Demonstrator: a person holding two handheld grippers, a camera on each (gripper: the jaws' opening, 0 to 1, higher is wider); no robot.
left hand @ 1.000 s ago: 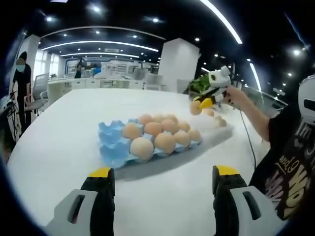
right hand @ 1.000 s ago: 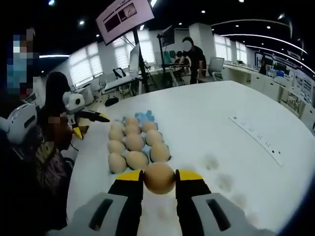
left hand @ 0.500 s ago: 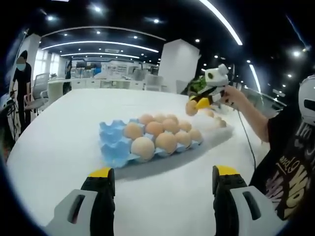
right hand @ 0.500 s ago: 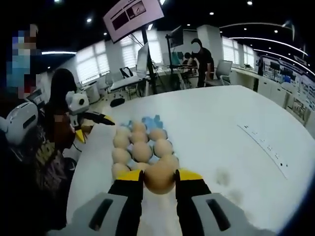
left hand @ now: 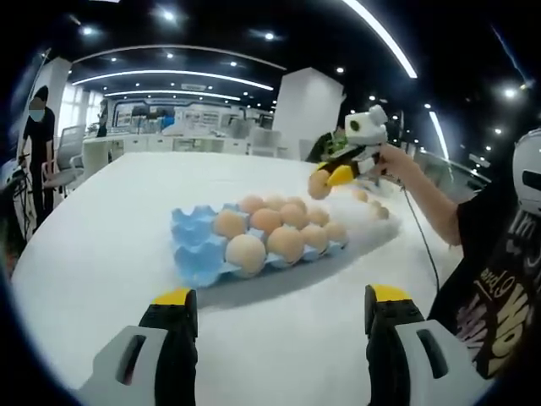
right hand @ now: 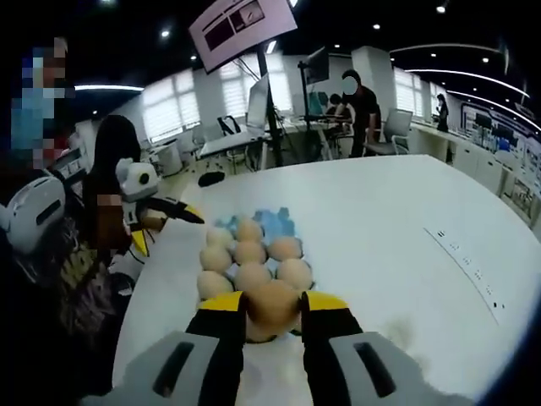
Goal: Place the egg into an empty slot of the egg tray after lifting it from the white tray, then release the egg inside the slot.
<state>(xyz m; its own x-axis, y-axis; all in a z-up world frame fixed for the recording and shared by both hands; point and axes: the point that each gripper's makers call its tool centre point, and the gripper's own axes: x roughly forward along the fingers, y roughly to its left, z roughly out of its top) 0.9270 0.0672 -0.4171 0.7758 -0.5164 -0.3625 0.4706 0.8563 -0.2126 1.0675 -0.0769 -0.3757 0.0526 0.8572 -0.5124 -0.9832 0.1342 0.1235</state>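
Right gripper clamped on a brown egg, carried above the near end of the blue egg tray on the white worktop. Jaws bear on the egg's flanks; its long axis seems to run roughly along the jaws' line of sight, though that is hard to confirm. Judged light, smooth, brittle: wants gentle pressure across the widest part. Left gripper jaws stand apart, holding nothing, short of the tray.

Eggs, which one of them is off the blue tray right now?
The egg pinched between the jaws of the right gripper, held in the air over the blue tray. Every other egg sits in a slot.
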